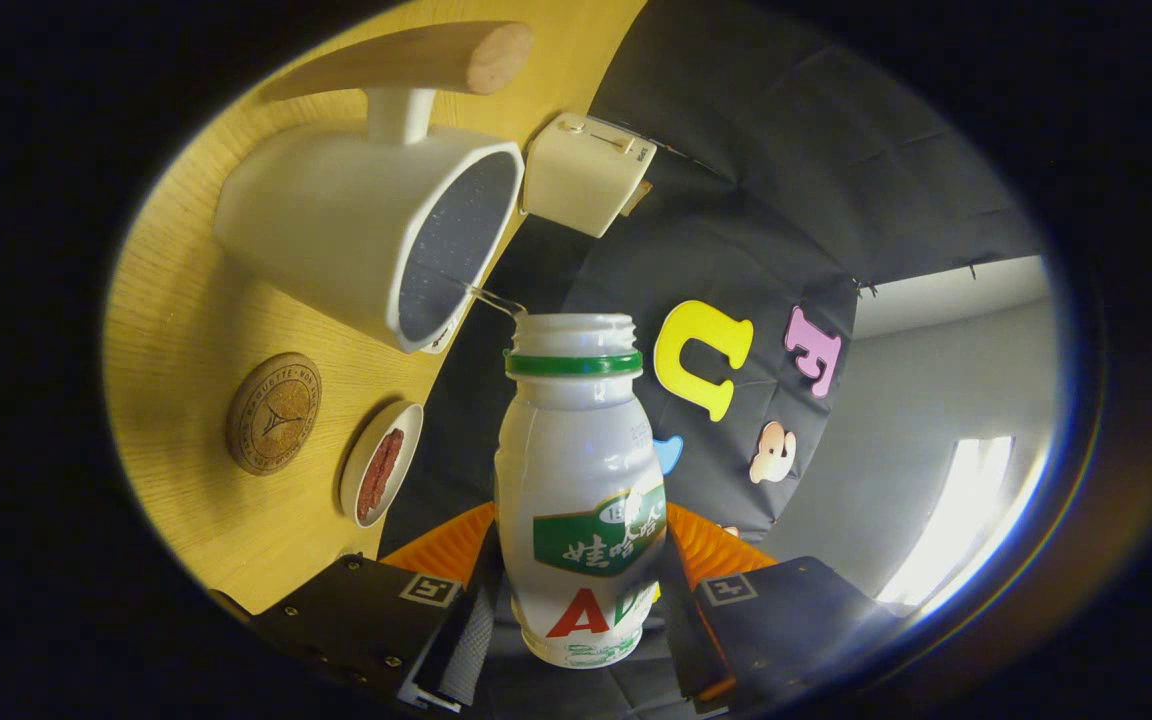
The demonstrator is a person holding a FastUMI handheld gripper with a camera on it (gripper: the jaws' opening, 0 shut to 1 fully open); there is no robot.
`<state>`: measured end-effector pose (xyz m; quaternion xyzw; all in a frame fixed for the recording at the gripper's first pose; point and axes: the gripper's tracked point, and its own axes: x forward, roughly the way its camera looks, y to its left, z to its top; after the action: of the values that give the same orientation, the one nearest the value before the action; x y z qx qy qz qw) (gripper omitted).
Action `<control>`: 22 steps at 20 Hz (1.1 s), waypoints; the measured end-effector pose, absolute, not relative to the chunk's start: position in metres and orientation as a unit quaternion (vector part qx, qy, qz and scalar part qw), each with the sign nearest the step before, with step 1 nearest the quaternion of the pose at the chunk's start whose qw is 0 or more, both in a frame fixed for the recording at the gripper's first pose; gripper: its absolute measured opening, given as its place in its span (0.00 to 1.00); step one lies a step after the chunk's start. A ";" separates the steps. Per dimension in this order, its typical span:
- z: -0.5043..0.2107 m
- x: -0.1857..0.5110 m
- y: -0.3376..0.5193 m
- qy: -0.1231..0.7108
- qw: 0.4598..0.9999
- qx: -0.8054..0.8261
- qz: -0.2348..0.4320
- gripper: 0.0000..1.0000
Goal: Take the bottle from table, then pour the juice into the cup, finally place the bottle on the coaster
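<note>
Bottle (581, 480) — small, white, green neck ring, cap off — sits clamped in the gripper (576, 610), one finger pressing each side of its lower body. It's lifted off the table (186, 320) and rolled over hard, since the tabletop stands like a wall on the left w/ everything on it lying sideways. So step 1, the pick-up, looks done.

Cup (366, 240), a white mug-like pot w/ a wooden handle, lies just beyond the bottle mouth and a little left; its dark inside faces the bottle. A thin clear stream or straw-like line runs from the cup's rim toward the bottle mouth — can't tell which it is, nor whether juice is in the cup yet. Judged from that, the pour is in hand or about to be; setting the bottle down is still left.

Coaster (274, 413), round cork, lies bare on the table nearer than the cup. Just right of it, a small dish (381, 476) w/ something red, close to the table edge. Beyond the cup, a pale box (584, 175) at the table's far edge.

Room: right of the bottle is open air up to the cloth wall. The route to the coaster passes the dish, so approx. the only tight spot is there, plus the cup's rim near the bottle mouth.
</note>
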<state>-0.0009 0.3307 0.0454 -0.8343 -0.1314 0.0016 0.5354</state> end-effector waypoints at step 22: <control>0.060 -0.004 0.361 -0.191 0.423 -0.886 0.008 0.72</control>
<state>-0.0035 0.3609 0.0602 -0.8856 -0.1910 0.0085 0.4234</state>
